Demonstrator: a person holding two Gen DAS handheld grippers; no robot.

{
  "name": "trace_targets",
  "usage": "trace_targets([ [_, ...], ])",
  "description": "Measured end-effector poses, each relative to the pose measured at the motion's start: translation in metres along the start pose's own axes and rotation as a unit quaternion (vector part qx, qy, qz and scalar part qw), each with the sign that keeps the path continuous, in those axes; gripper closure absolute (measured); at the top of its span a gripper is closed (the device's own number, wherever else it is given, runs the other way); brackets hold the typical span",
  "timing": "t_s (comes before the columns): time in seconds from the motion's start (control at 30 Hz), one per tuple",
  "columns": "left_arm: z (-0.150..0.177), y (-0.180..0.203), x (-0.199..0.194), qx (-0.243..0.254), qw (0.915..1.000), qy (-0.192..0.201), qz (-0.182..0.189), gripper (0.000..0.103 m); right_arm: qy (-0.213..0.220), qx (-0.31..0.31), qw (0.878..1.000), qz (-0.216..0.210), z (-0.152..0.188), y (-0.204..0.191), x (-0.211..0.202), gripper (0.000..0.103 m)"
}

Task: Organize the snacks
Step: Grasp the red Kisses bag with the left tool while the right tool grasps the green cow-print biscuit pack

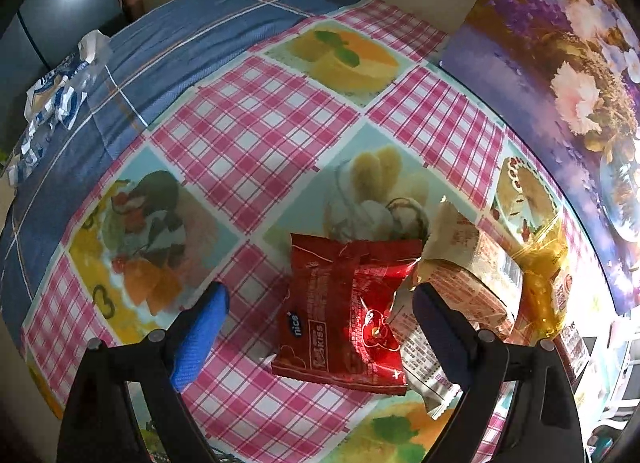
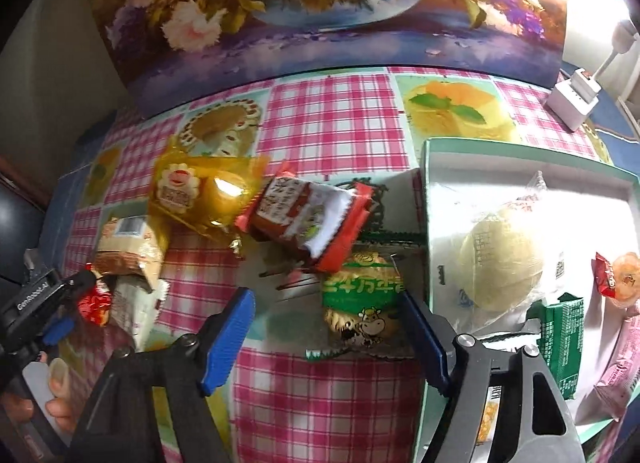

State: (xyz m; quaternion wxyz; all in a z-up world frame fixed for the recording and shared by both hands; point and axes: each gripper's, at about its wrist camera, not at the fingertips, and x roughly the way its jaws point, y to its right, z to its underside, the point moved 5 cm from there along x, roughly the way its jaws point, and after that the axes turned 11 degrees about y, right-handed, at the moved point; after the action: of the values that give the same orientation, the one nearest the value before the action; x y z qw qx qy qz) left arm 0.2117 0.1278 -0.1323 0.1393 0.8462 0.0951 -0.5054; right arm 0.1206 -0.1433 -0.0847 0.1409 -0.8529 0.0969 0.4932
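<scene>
Some snacks already lie in the box (image 2: 430,199) at the right of the frame, like the round bun (image 2: 502,263). The red packet (image 1: 344,311), green packet (image 2: 362,299) and others wait on the tabletop (image 2: 328,119). The left gripper (image 1: 320,327) and right gripper (image 2: 326,339) both have jaws spread wide, holding nothing.

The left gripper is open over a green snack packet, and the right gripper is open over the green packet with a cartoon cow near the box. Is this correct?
Not quite. In the left wrist view, the left gripper is open over a red snack packet, not a green one. The rest holds: the right gripper is open over the green cow packet beside the box.
</scene>
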Motion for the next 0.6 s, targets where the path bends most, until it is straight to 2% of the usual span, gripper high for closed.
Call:
trace_targets([
  [0.2, 0.0010, 0.0036, 0.0040, 0.008, 0.9999, -0.004, 0.006, 0.019, 0.005, 0.007, 1.000, 0.006, -0.0024, 0.0047, 0.0014, 0.027],
  [0.27, 0.0012, 0.0047, 0.0059, 0.009, 0.9999, -0.007, 0.007, 0.025, 0.005, 0.008, 1.000, 0.007, -0.0019, 0.0053, 0.0013, 0.027],
  [0.33, 0.0024, 0.0037, 0.0073, 0.010, 0.9999, -0.011, 0.005, 0.036, 0.005, 0.002, 1.000, 0.010, -0.0013, 0.0042, 0.0022, 0.027],
  [0.4, 0.0022, 0.0034, 0.0091, 0.008, 0.9999, -0.013, 0.007, 0.041, 0.004, 0.001, 1.000, 0.011, -0.0006, 0.0032, 0.0022, 0.027],
  [0.6, 0.0051, 0.0061, 0.0065, 0.008, 0.9998, -0.013, 0.014, 0.042, -0.006, -0.006, 1.000, -0.008, 0.0019, -0.0043, 0.0025, 0.027],
])
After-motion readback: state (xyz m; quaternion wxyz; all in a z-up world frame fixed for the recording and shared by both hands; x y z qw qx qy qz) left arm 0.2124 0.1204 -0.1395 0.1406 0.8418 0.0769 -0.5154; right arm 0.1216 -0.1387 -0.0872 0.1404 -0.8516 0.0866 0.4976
